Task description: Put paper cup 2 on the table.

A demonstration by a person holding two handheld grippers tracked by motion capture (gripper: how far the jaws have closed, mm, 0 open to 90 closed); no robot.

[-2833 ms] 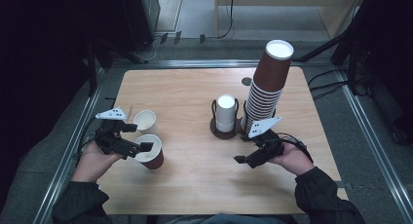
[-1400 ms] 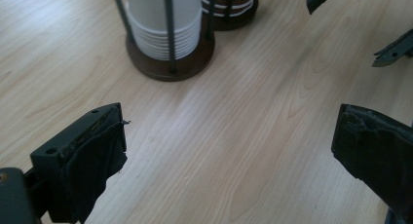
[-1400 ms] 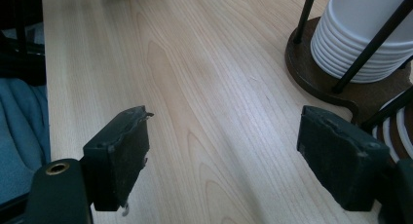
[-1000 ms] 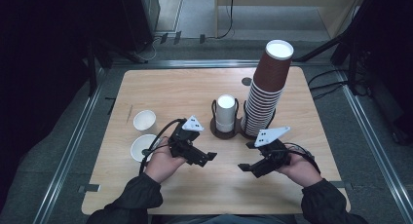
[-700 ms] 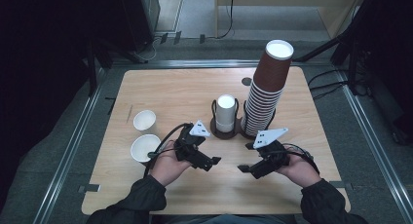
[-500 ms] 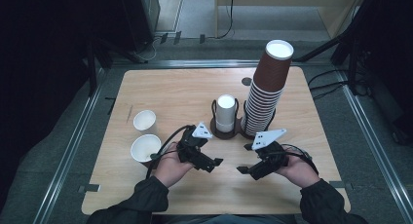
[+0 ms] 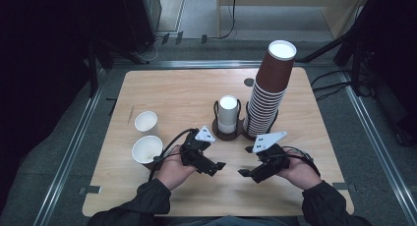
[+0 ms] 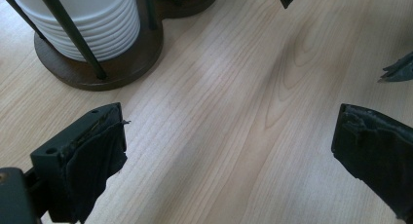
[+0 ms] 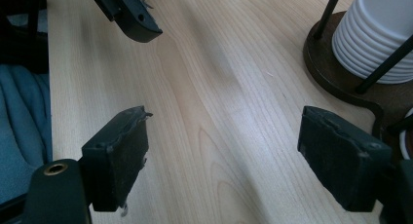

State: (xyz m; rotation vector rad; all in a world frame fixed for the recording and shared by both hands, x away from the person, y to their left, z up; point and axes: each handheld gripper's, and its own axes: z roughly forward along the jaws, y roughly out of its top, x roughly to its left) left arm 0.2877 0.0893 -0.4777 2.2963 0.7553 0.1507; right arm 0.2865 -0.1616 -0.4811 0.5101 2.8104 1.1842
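Worktop (image 7: 187,96): pale wood, dark room around.
Done: I count two cups (image 7: 146,149) set out left of my left gripper (image 7: 215,168).
Left: cup stack (image 7: 268,96) beyond my right gripper (image 7: 247,173) (plenty remaining).
Grippers: both gaping, empty.

Table (image 7: 187,93) evenly lit from above, surroundings v. dark; soft shadows, close views slightly blurred, no glare

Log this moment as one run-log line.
left gripper: open, empty | right gripper: open, empty | two cups upright at table left | holder behind grippers
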